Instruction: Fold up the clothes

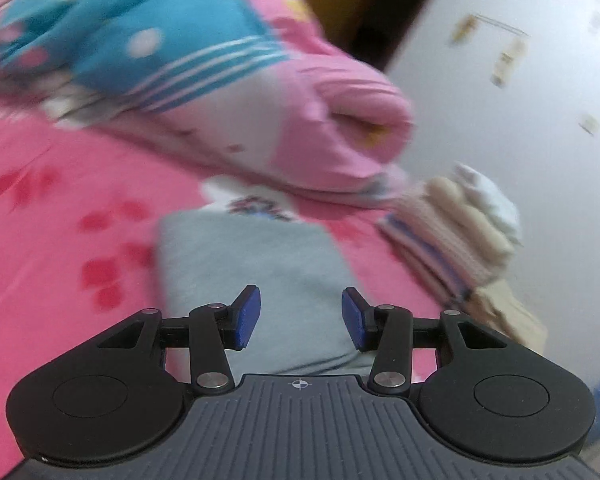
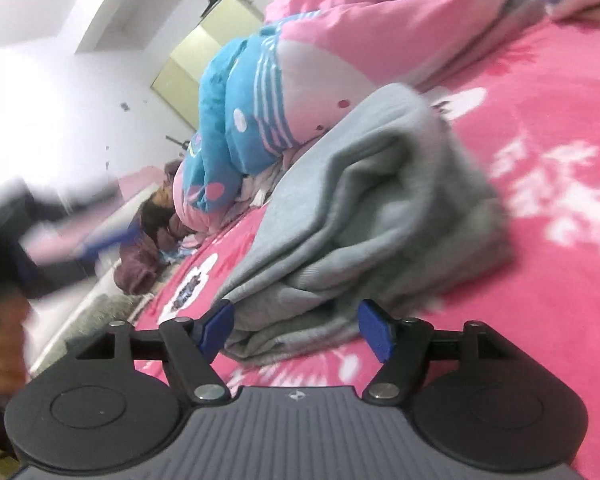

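Left wrist
Surface: pink flowered bedspread [image 1: 52, 240], white wall [image 1: 500, 120] behind.
Garment: folded grey garment [image 1: 260, 272] lies flat ahead of the left gripper [image 1: 301, 316].
Jaws: apart, empty.

Right wrist
Room: yellow cupboard [image 2: 204, 52].
Garment: bunched on the bedspread.
Jaws: right gripper [image 2: 296, 330] wide, garment's edge between, unpinched.

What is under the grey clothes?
The grey clothes lie folded on the pink bedspread. Anything else beneath them is covered.
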